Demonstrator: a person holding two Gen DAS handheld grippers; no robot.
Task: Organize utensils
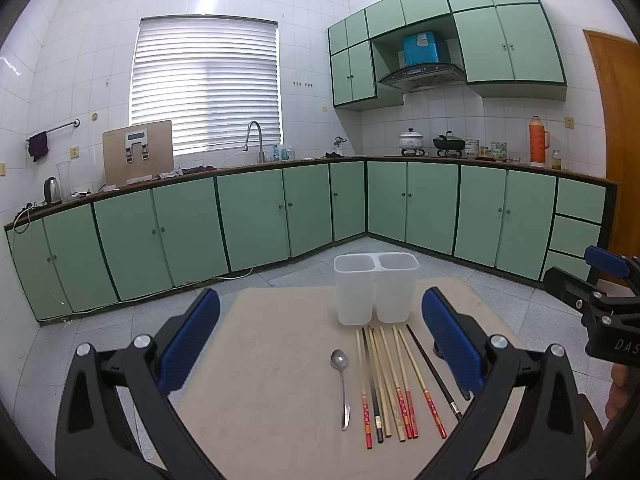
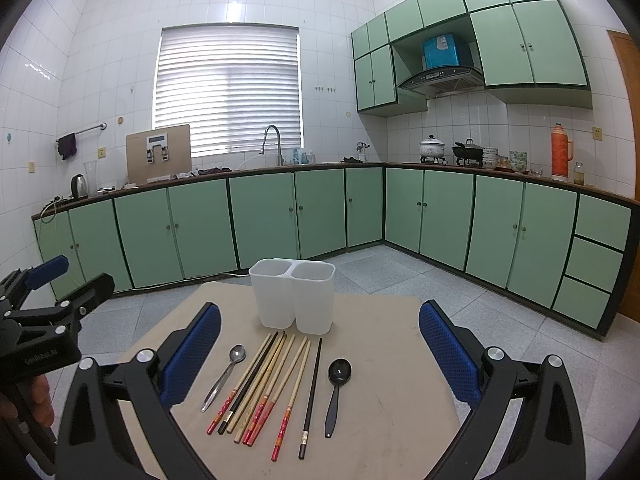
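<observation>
Looking along the left gripper (image 1: 320, 344), its two blue-padded fingers (image 1: 191, 336) stand wide apart and hold nothing. Between them, on the beige table (image 1: 260, 380), lies the metal spoon (image 1: 343, 384), bowl pointing away, a little nearer the right-hand finger. Just beside it on that side runs the row of chopsticks (image 1: 396, 384): pale ones with red patterned ends and two black ones, the outermost black stick passing close by the right-hand finger. Beyond the fingertips stands the white two-compartment holder (image 1: 376, 288), upright, with nothing showing in either compartment. At the far right edge of this view the right gripper (image 1: 596, 292) appears from the side, well apart from the utensils.

Looking along the right gripper (image 2: 320, 352), its fingers (image 2: 450, 352) are likewise spread wide around empty air. The same spoon (image 2: 226, 376) lies close to the left-hand finger, the chopsticks (image 2: 268, 388) fan across the middle, and past the last black stick there is a black spoon (image 2: 337, 388), bowl away. The left view does not show that one; its own right-hand finger covers that spot. The holder (image 2: 294, 296) stands beyond the tips, left of centre. The left gripper (image 2: 48, 320) juts in at the left edge, a hand (image 2: 38, 400) below it.
</observation>
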